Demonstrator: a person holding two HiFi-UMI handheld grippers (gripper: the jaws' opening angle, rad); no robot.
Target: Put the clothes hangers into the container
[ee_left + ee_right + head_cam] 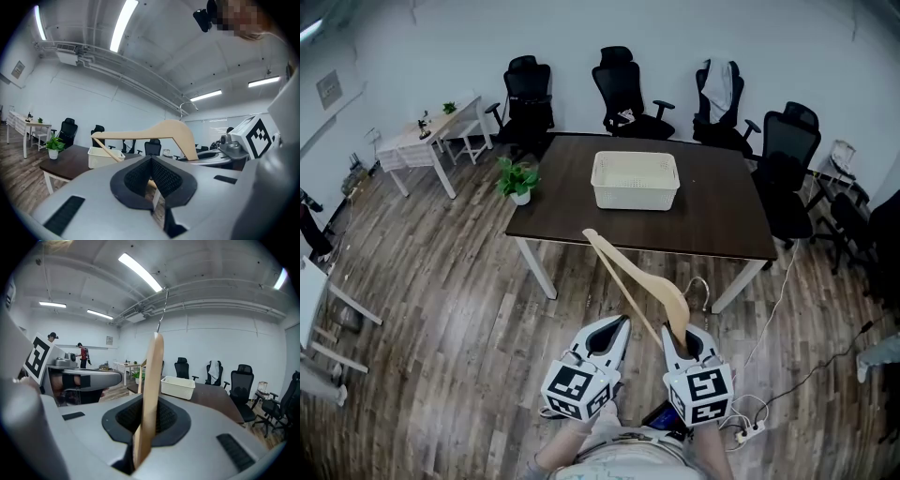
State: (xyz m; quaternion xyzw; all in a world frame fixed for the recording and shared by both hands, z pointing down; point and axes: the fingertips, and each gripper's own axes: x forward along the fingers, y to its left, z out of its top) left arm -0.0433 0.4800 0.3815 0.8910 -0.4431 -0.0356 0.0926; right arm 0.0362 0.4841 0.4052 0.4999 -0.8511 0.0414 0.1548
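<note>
Right fingers [169,419] pinching wooden hanger [151,390], left fingers [165,177] pressed together, both aimed at table [722,216]

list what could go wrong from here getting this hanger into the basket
1. The right gripper clamps the wooden hanger by one end only, so the free end could swing or slip out.
2. A power strip and cables lie on the floor by the person's feet, a possible trip hazard on the way to the table.
3. The basket sits well in from the table's near edge, so the hanger may catch its rim.
</note>
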